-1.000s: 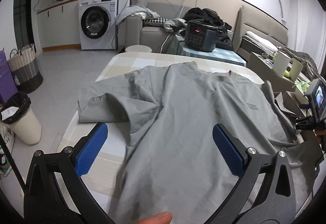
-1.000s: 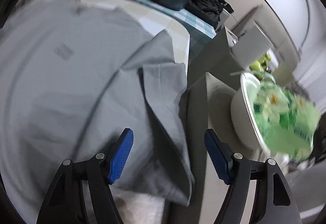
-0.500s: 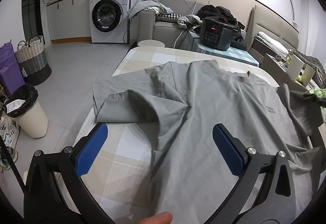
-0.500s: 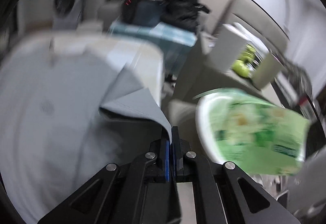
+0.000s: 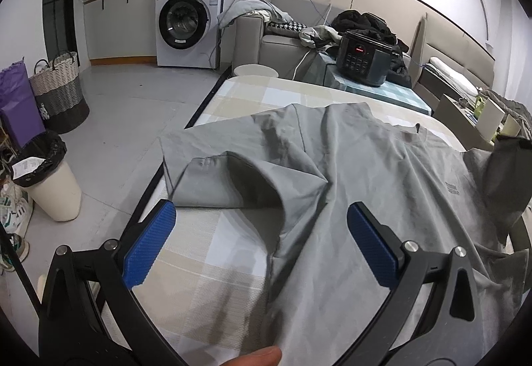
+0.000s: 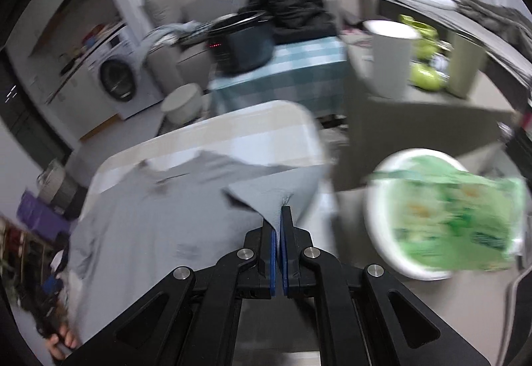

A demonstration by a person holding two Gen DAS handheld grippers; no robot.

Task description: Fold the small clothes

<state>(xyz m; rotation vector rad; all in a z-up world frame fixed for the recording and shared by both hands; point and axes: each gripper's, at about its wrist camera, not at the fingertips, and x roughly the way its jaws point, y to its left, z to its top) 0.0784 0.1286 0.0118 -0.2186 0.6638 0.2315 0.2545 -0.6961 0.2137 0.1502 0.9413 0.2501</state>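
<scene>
A grey T-shirt [image 5: 359, 186] lies spread on a checked table [image 5: 212, 253], its left sleeve [image 5: 212, 179] folded over near the table's left edge. My left gripper [image 5: 259, 243] is open and empty, held just above the shirt's left side. My right gripper [image 6: 278, 229] is shut on the shirt's right sleeve [image 6: 276, 196] and holds it lifted off the table. The lifted sleeve also shows at the right of the left wrist view [image 5: 505, 179]. The right wrist view is blurred by motion.
A black cooker [image 5: 362, 61] stands on a teal-checked stand behind the table. A white bowl with a green packet [image 6: 442, 213] and a white box [image 6: 389, 60] sit on the grey unit to the right. A bin [image 5: 50, 179] and baskets [image 5: 60, 90] stand on the floor at left.
My right gripper closed on the shirt's right sleeve and lifted it up and away from the table. My left gripper stayed open and drew back toward the shirt's left side.
</scene>
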